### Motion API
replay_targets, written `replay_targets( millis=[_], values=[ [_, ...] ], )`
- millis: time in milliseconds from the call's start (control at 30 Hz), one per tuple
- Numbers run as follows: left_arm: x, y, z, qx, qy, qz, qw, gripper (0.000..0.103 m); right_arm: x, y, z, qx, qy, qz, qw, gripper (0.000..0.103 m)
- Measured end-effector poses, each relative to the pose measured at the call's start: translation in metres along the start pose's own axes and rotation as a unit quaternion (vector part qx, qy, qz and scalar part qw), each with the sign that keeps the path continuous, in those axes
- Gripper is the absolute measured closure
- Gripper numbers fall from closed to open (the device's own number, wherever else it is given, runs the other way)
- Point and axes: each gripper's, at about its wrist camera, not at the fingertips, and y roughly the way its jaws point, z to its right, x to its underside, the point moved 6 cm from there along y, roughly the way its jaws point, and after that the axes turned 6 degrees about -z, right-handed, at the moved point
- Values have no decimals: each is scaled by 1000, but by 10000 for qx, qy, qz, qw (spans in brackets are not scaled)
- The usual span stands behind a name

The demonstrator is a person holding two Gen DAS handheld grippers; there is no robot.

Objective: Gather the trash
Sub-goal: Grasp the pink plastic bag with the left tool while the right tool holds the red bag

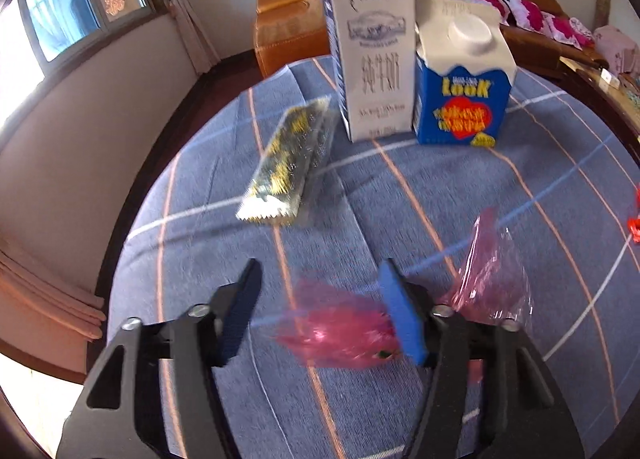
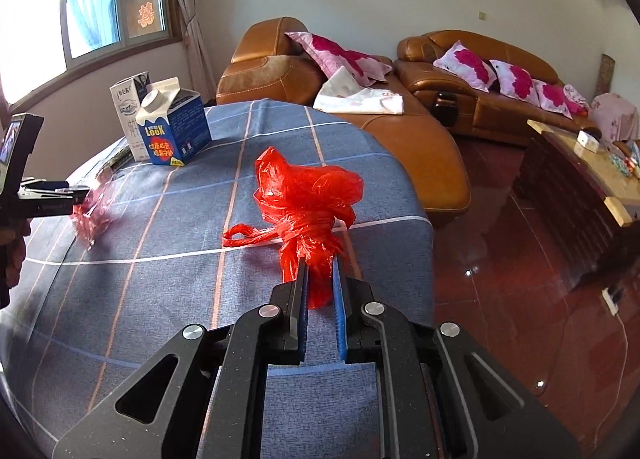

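Note:
A crumpled pink see-through wrapper (image 1: 340, 331) lies on the blue plaid tablecloth (image 1: 400, 199) between the fingers of my left gripper (image 1: 320, 265). Its right pad touches the wrapper, the left pad stands apart, so the gripper is open. Part of the wrapper sticks out past the right finger. My right gripper (image 2: 320, 265) is shut on the lower end of a knotted red plastic bag (image 2: 308, 195) resting on the cloth. In the right wrist view the left gripper (image 2: 80, 195) shows at the left edge by the pink wrapper (image 2: 92, 215).
A white milk carton (image 1: 372, 59), a blue "Look" carton (image 1: 460, 99) and a foil snack wrapper (image 1: 288, 163) sit at the table's far side. Brown leather sofas (image 2: 400, 131) with pink pillows and a wooden coffee table (image 2: 580, 163) stand beyond the table's edge.

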Motion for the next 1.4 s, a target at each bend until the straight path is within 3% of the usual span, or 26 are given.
replay_targets(
  millis=[200,300,333,367,400,633,767,867,1033,1200,1233,1333,1400],
  values=[
    [19,-17,-3,49,-68,50,10000,52,3,0,-6,-7,-63,2,10000,91],
    [36,-26,-13,-179,-165,-35,9997,51,3,-2,-6,-9,-72,26,10000,91],
    [43,-32,-15,-171,-219,-32,9996,46,3,-3,-7,-19,-74,32,10000,91],
    [51,-38,-19,-198,-307,-40,9993,32,3,-3,-8,-36,-83,46,9999,91],
    [60,-45,-22,-248,-393,-4,9989,29,3,-4,-10,-52,-108,59,9999,91],
    [110,-73,-38,-365,-694,-13,9969,24,6,-12,-28,-204,-300,110,9993,91],
    [117,-92,-54,-469,-986,303,9936,17,6,-19,-39,-258,-419,177,9986,91],
    [119,-106,-63,-484,-1102,508,9914,16,4,-27,-44,-243,-487,252,9982,91],
    [130,-108,-66,-493,-898,484,9936,16,1,-35,-47,-264,-526,352,9976,91],
    [137,-97,-52,-191,-763,458,9959,17,1,-35,-54,-286,-586,343,9973,91],
    [138,-94,-49,-125,-754,439,9961,18,2,-34,-55,-292,-599,334,9972,91],
    [139,-88,-41,150,-737,366,9965,37,5,-32,-57,-297,-645,292,9970,91],
    [138,-87,-34,309,-612,380,9969,65,4,-32,-58,-299,-655,295,9970,91]
  ],
)
